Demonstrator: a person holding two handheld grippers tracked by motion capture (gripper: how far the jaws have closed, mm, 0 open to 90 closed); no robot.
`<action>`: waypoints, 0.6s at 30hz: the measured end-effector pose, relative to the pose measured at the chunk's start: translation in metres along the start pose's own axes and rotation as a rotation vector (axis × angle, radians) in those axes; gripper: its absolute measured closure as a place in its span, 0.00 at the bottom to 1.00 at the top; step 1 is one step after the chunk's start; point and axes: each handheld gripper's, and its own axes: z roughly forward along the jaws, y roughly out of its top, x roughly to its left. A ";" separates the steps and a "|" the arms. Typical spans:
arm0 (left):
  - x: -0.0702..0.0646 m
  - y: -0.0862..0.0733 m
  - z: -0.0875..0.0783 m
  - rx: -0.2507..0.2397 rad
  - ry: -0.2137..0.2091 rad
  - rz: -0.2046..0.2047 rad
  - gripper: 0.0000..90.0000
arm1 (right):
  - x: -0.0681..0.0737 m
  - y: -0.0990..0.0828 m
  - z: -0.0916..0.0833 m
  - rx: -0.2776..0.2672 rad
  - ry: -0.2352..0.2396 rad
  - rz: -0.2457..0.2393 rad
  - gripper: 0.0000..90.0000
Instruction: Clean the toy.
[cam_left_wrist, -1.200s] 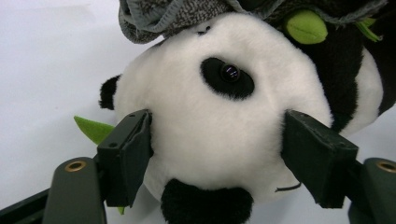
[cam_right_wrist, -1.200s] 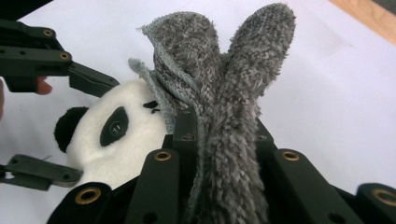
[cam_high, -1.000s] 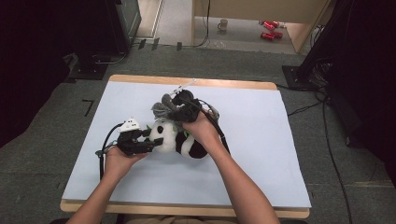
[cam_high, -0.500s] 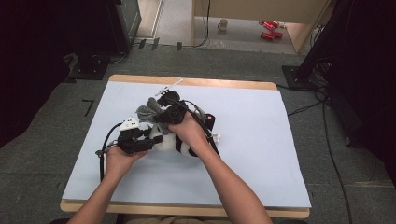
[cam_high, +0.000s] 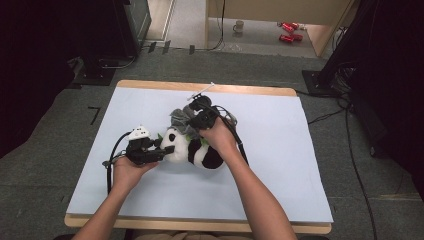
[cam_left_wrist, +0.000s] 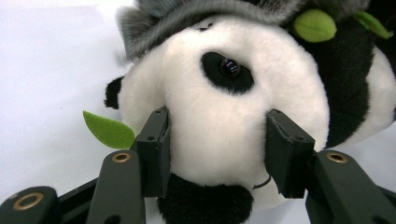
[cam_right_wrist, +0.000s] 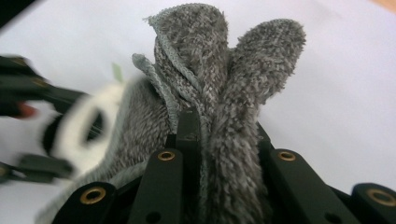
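A black-and-white panda plush (cam_high: 200, 150) with green felt leaves lies on its side in the middle of the pale mat (cam_high: 280, 150). My left gripper (cam_high: 166, 149) holds its head from the left. In the left gripper view the pads (cam_left_wrist: 156, 149) press into the white muzzle of the panda (cam_left_wrist: 233, 93), with one eye above them. My right gripper (cam_high: 194, 116) hovers just behind the panda, shut on a bunched grey terry cloth (cam_high: 178, 118). In the right gripper view the cloth (cam_right_wrist: 224, 84) stands up in folds out of the right gripper (cam_right_wrist: 219, 140).
The mat covers a wooden table (cam_high: 200, 86), with wide bare areas left, right and in front of the plush. A black cable (cam_high: 239, 142) trails from the right gripper along the forearm. Dark stands (cam_high: 100, 65), a mug (cam_high: 239, 25) and red cans (cam_high: 287, 31) sit on the floor beyond.
My right gripper swung left over the panda with the grey cloth, then came back to the right and farther away, uncovering the plush. My left hand has barely moved.
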 end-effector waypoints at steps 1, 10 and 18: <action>0.000 0.000 0.000 -0.001 -0.002 0.000 0.54 | -0.005 -0.003 0.000 0.020 -0.013 0.006 0.84; 0.000 0.000 0.000 -0.009 -0.003 -0.012 0.54 | -0.027 -0.011 -0.018 -0.021 -0.072 0.026 0.84; 0.001 0.000 0.000 -0.009 0.000 -0.020 0.54 | -0.016 0.000 -0.050 -0.118 -0.031 0.022 0.84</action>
